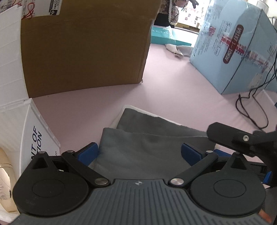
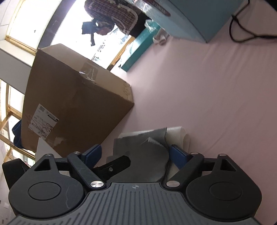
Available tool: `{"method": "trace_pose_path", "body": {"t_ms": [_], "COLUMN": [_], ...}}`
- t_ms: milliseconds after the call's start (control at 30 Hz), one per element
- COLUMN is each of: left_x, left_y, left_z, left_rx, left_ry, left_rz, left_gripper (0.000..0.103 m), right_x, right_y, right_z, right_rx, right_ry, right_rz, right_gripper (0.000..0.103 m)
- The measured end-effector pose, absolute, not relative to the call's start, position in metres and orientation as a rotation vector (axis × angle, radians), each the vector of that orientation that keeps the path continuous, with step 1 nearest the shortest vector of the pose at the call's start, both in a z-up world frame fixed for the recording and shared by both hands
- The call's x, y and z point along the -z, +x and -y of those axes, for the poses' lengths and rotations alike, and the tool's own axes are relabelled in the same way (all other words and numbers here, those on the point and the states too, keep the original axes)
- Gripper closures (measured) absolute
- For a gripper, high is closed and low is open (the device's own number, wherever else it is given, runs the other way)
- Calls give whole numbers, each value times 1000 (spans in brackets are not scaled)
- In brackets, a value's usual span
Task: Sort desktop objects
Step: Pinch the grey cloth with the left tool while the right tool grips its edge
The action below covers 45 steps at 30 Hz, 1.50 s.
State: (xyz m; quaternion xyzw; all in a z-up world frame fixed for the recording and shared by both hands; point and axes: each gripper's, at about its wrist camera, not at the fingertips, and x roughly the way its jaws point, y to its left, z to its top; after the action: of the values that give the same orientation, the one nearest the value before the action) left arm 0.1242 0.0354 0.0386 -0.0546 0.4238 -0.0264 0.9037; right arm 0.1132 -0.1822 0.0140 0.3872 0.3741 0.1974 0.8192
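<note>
A folded grey cloth with a white underside lies on the pink tabletop. My left gripper is open, its blue fingertips standing at either side of the cloth's near end. A black part of the right gripper reaches in over the cloth's right edge. In the tilted right wrist view the same grey cloth sits between the wide-open fingers of my right gripper, and a black finger of the left gripper pokes in from the left.
A big cardboard box stands right behind the cloth. A white printed box is at the left, a light blue carton at the right with black cables trailing beside it. A teal box and a person are at the far edge.
</note>
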Motion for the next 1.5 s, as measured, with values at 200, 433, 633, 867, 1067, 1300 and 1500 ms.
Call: {"method": "trace_pose_path", "body": {"t_ms": [200,433,633,867,1067,1300,1500], "left_x": [-38,-38,-47,-47,-38,-38,-41], "left_y": [124,124,121,122,126,122,120], "left_z": [-35,-33,-42,-44,-44,-39,-40], "left_rx": [55,54,89,120,108,100,87], "left_ry": [-95,-87,-154,-173,-175,-116,-101], "left_rz": [-881,-873,-876,-922,-965,-956,-945], "left_gripper": [0,1,1,2,17,55,87], "right_x": [-8,1,-9,-5,-4,-4,-4], "right_y": [116,121,120,123,125,123,123], "right_z": [182,180,184,191,195,195,195], "right_rx": [-413,-341,-286,-285,-292,-291,-295], "right_ry": [828,784,713,728,745,745,741], "right_rz": [-811,-847,-823,-837,-846,-844,-844], "right_gripper": [40,96,96,96,96,96,96]}}
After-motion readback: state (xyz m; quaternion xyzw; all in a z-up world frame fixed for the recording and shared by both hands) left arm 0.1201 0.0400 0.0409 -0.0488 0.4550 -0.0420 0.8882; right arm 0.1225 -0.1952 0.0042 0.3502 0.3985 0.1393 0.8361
